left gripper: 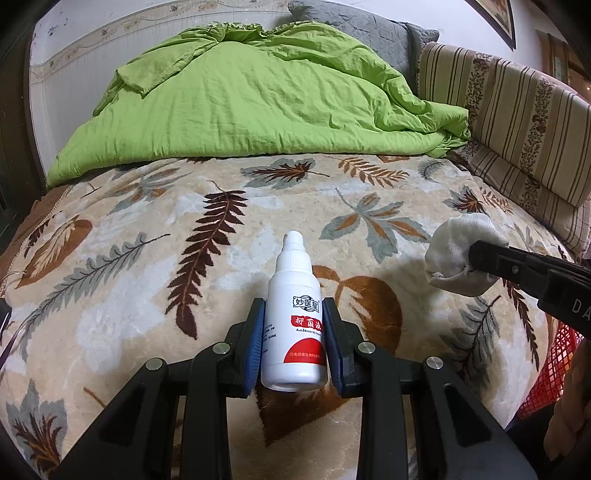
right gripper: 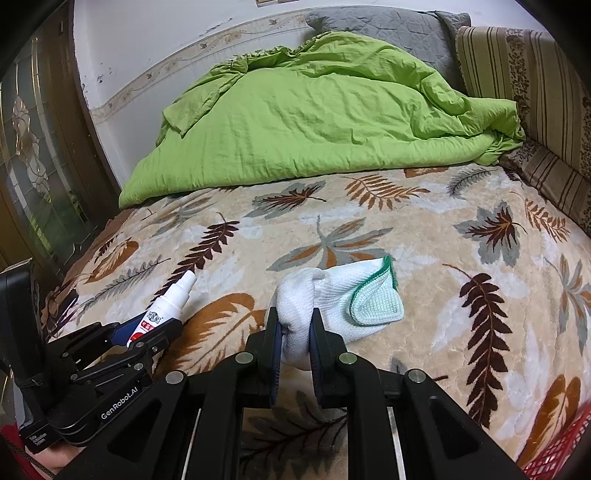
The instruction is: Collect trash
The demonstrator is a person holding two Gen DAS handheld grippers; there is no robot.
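L claw [left gripper: 293,343] is clamped on a white spray bottle [left gripper: 293,325], blue pads pressing both sides of the body w/ the red-and-white label facing up. Nozzle end points away from the camera, base sits back between the jaws. Bottle is held just over the leaf-print blanket [left gripper: 147,258] on the bed; can't tell if it touches the fabric. In the right wrist view the same bottle [right gripper: 168,304] shows at lower left, tilted, nozzle up and to the right, w/ the L claw [right gripper: 147,328] around its lower half.

R claw [right gripper: 295,332] is gripping a white sock [right gripper: 325,299], pinched at the bunched end between the two pads. The cuff end w/ green trim lies to the right on the blanket, folded over. From the left wrist view the sock [left gripper: 448,254] appears as a white bundle at the tip of the R claw [left gripper: 476,254], to the right of the bottle and apart from it.

Behind both: a crumpled green quilt [left gripper: 258,103] across the far half of the bed, a gray pillow [left gripper: 369,29] beyond it, striped cushions [left gripper: 517,110] along the right side. A red mesh basket [left gripper: 554,369] sits at the right edge, near the bed's side.
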